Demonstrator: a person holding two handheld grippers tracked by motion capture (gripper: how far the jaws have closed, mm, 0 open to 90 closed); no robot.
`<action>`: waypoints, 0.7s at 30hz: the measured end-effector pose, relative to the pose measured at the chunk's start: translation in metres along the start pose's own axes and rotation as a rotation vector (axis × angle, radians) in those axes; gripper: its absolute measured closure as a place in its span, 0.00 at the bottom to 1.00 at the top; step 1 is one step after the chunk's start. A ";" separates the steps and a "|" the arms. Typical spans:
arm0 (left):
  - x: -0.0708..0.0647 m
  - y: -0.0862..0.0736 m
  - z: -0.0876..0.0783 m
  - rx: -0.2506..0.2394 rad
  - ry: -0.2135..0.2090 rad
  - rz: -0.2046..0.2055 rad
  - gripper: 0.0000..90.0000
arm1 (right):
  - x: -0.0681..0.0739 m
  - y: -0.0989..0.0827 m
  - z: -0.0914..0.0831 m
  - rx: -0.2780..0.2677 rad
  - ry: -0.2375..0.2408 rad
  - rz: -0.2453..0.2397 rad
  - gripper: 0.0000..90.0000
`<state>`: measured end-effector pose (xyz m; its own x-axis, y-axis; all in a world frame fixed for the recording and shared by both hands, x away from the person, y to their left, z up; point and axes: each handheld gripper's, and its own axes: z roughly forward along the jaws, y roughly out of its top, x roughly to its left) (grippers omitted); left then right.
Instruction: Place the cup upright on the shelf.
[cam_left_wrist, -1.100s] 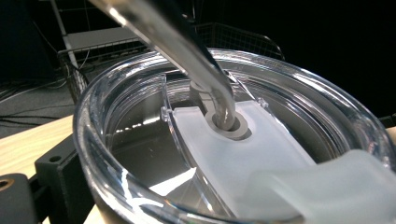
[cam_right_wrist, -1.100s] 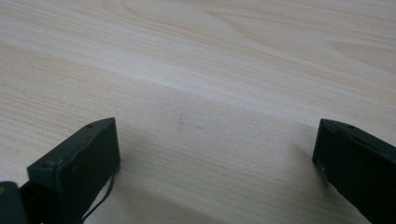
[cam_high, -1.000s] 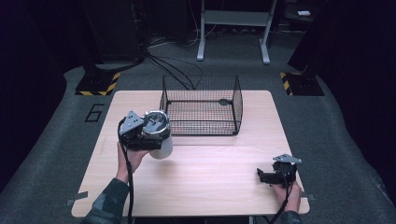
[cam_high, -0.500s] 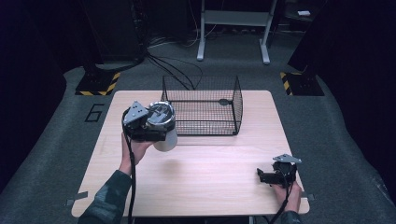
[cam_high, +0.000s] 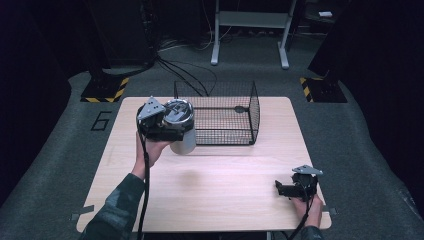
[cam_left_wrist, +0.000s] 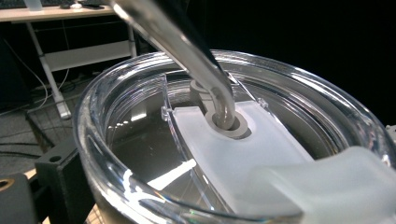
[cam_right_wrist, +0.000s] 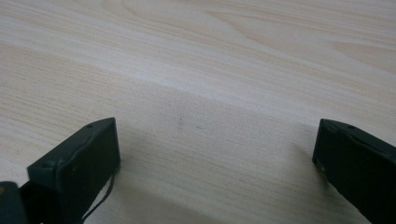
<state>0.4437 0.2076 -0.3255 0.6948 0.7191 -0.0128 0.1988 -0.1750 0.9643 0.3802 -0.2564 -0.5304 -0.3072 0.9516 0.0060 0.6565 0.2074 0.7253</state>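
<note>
Holding tumbler (cam_high: 181, 131) w/ left gripper (cam_high: 161, 124) beside basket (cam_high: 252, 107) edge.

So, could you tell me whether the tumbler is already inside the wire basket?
No, the tumbler hangs in the left hand-held gripper outside the wire basket, by its left wall.

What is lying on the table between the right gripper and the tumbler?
Nothing: in the high view, bare table separates the right gripper from the tumbler.
</note>
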 end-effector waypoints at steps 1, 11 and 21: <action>-0.001 0.003 0.002 -0.001 -0.002 0.001 0.03 | 0.000 0.000 0.000 0.001 0.001 -0.002 0.00; -0.004 0.022 0.019 -0.009 -0.015 0.014 0.03 | 0.000 0.000 0.000 0.002 0.001 -0.005 0.00; 0.003 0.035 0.041 0.003 -0.005 0.026 0.03 | 0.000 0.000 0.000 0.000 0.002 0.001 0.00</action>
<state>0.4813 0.1754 -0.3023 0.7034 0.7107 0.0105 0.1827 -0.1950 0.9636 0.3801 -0.2564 -0.5304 -0.3078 0.9514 0.0080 0.6564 0.2063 0.7256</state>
